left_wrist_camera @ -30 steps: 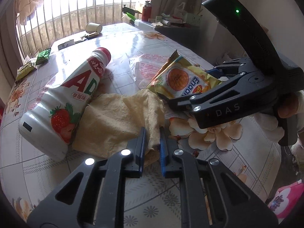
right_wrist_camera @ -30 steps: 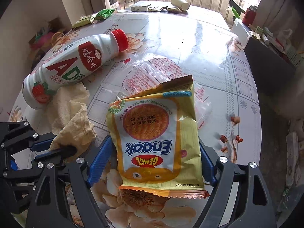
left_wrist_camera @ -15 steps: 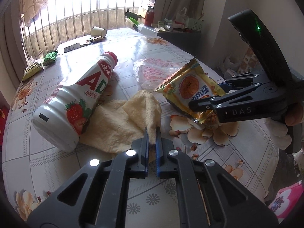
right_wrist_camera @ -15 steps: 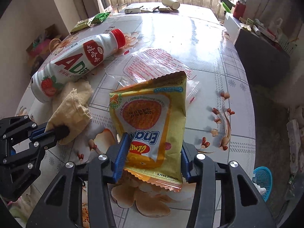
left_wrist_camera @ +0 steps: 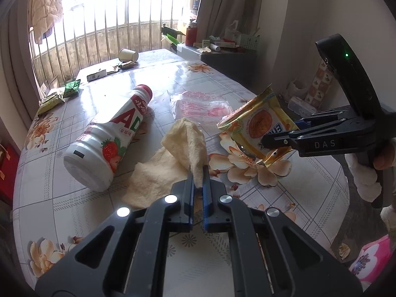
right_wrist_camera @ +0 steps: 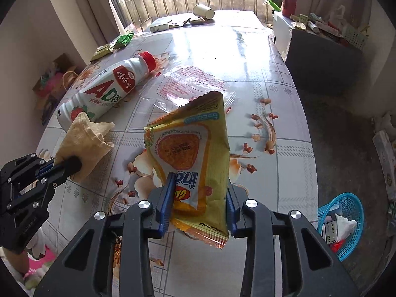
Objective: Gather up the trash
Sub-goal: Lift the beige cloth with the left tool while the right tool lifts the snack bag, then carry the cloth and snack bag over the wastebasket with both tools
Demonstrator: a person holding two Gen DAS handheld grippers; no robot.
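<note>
Jaws on crinkly foil packet (right_wrist_camera: 190, 153)

A table (right_wrist_camera: 247, 57) covered in a glossy floral tiled cloth fills both views. Beyond its far end, a window with metal bars (left_wrist_camera: 99, 37) lets in bright light, with a quilted garment (left_wrist_camera: 45, 7) hanging at the left. A dark side cabinet (right_wrist_camera: 319, 66) stands against the right wall, cluttered on top, with a red bottle (right_wrist_camera: 289, 5) at its far end.
</note>
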